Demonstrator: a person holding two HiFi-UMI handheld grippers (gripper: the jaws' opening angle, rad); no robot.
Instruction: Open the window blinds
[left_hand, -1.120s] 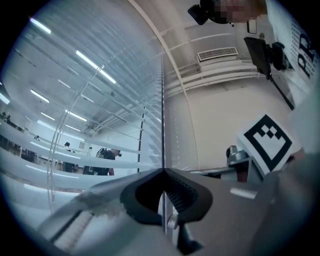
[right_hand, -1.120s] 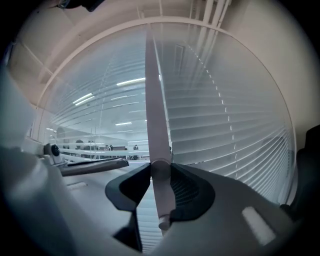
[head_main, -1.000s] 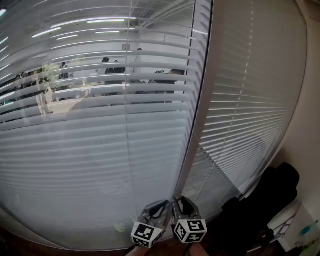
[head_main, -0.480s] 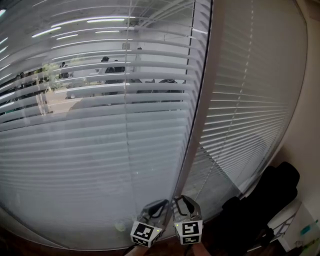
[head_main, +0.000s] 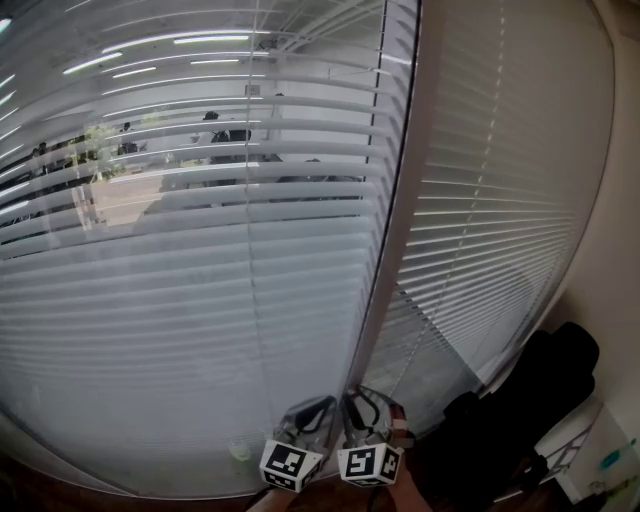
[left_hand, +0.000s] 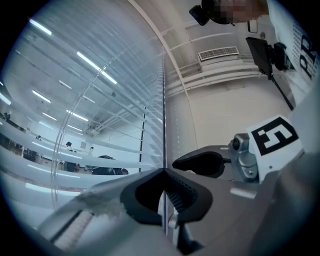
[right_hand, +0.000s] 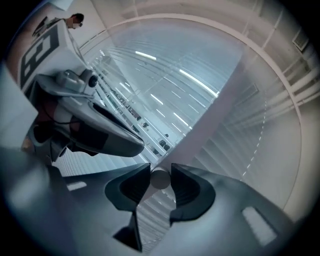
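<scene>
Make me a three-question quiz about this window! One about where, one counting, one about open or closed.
1. Where are the left tongs and right tongs? A at the bottom, beside the middle post; B at the window's top; C far left.
2. How many blinds hang here? A one; B two; C four.
3. Which blind can you see through? A left; B right; C neither.
Answers: A, the head view shows both low by the post. B, one hangs each side of it. A, people show between the left blind's upper slats; the right blind looks shut.
</scene>
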